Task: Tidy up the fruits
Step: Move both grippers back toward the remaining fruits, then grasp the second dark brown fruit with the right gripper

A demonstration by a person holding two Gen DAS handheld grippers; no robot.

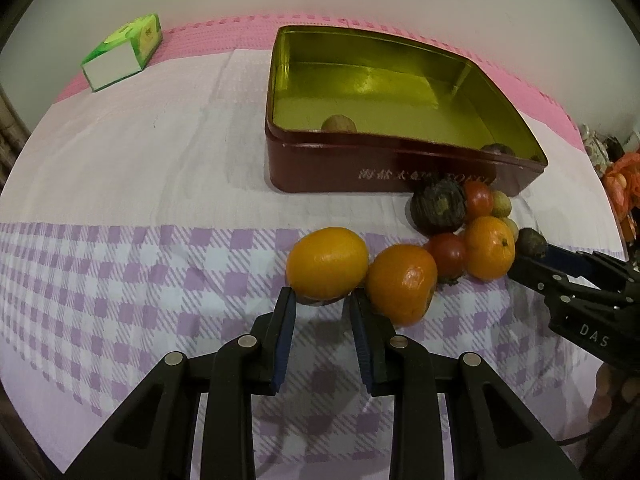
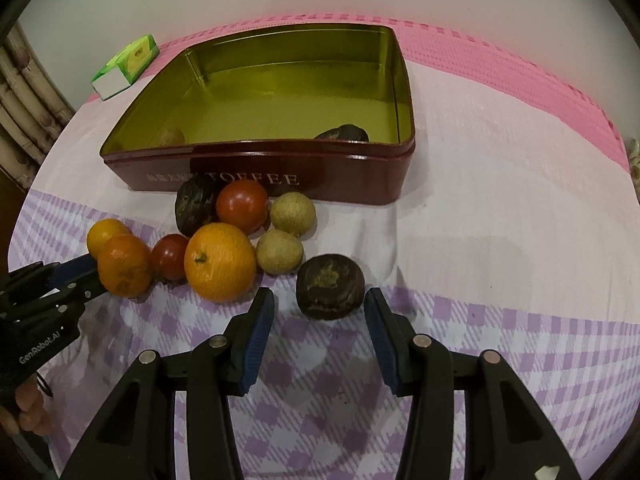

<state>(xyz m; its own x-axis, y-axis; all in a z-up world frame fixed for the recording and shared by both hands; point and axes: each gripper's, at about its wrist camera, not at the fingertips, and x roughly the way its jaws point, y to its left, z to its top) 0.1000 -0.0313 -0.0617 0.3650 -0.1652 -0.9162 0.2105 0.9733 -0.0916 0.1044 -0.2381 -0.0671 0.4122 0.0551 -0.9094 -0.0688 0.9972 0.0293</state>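
A dark red toffee tin with a gold inside holds a tan fruit and a dark fruit. In front of it lies a cluster of oranges, red tomatoes, tan fruits and dark fruits. My left gripper is open, its tips at the near side of an orange. My right gripper is open, its tips on either side of a dark brown fruit.
A green tissue box lies at the back left. The table carries a white, purple-checked cloth with a pink border. Curtains hang at the left, and clutter sits at the right.
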